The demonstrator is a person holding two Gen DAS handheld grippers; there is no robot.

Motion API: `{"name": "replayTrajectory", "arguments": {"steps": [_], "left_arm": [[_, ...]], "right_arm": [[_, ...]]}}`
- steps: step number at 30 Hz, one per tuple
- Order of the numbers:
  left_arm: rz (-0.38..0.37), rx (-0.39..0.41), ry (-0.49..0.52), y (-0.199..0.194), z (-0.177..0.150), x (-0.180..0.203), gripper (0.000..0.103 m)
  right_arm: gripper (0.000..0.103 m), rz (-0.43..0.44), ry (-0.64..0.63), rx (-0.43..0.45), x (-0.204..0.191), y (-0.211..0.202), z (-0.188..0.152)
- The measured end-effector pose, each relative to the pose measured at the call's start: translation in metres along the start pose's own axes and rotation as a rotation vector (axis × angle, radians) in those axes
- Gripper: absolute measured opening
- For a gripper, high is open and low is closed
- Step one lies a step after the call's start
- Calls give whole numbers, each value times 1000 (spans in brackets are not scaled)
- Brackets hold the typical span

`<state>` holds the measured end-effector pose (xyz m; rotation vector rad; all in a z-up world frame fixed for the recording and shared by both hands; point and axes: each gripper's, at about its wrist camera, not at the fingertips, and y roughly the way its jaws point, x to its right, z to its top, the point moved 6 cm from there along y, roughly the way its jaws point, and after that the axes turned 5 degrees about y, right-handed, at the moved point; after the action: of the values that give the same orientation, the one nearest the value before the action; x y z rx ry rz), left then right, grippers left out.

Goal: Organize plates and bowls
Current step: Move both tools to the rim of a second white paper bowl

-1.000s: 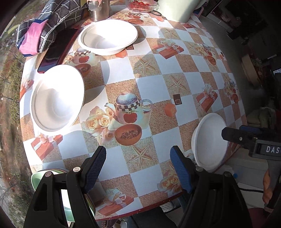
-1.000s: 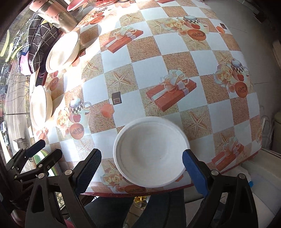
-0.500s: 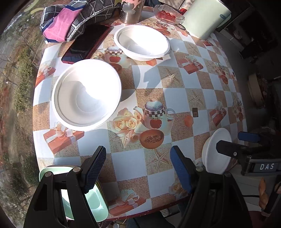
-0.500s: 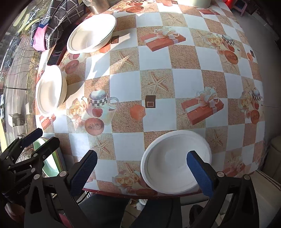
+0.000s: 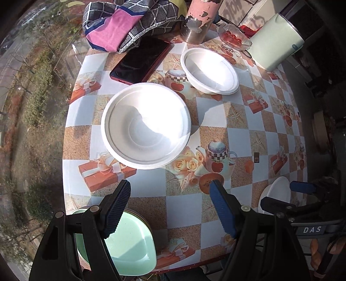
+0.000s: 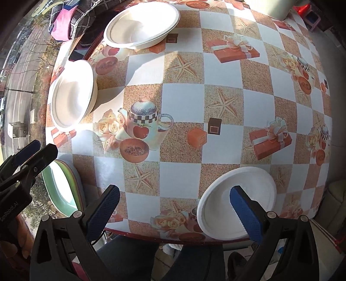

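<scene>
Three white bowls sit on the patterned table. The nearest to my left gripper (image 5: 170, 207) is a large white bowl (image 5: 146, 125), just ahead of its open, empty jaws; it also shows in the right wrist view (image 6: 71, 95). A second white bowl (image 5: 209, 70) lies further back, also in the right wrist view (image 6: 140, 23). A third white bowl (image 6: 237, 198) sits at the near table edge, under my right gripper's right finger; my right gripper (image 6: 175, 207) is open and empty. A stack of green plates (image 5: 127, 244) lies below my left gripper.
A dark red phone (image 5: 140, 62), a folded checked cloth (image 5: 129, 23), a pink metal cup (image 5: 201, 19), a glass dish of red fruit (image 5: 233, 37) and a pale green container (image 5: 276, 41) stand at the table's far side. The table edge (image 6: 173, 236) is close.
My left gripper has swung left and forward, bringing the large white bowl to centre. My right gripper has shifted left, so the near bowl now lies under its right finger. Both jaws stay open.
</scene>
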<state>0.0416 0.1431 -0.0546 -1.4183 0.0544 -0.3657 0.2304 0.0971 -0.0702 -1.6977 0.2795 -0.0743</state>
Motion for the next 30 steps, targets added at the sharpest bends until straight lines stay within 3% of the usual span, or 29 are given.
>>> {"name": "replayTrajectory", "arguments": {"steps": [16,30], "left_arm": [[111,46,-117,-1,23,-69,79],[170,-24,-153,49,49,-96,79]], "right_arm": [[103,13,-76,-7,-63,17,34],[103,56,-50,26,-102,38,102]]}}
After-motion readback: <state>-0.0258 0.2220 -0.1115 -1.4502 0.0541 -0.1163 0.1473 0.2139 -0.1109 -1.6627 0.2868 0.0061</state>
